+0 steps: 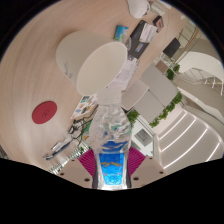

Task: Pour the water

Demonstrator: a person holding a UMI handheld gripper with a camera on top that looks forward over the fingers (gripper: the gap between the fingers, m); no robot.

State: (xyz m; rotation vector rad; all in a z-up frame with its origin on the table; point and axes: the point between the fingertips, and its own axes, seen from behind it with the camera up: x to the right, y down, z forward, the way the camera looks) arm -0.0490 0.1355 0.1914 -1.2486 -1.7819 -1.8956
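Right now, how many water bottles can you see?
1: a clear plastic water bottle with a blue label stands upright between the jaws' pink pads, ahead of a round white table. Others may be hidden.

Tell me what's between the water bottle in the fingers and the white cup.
Nothing: in the gripper view the water bottle tilts toward the white cup, with only bare tabletop between.
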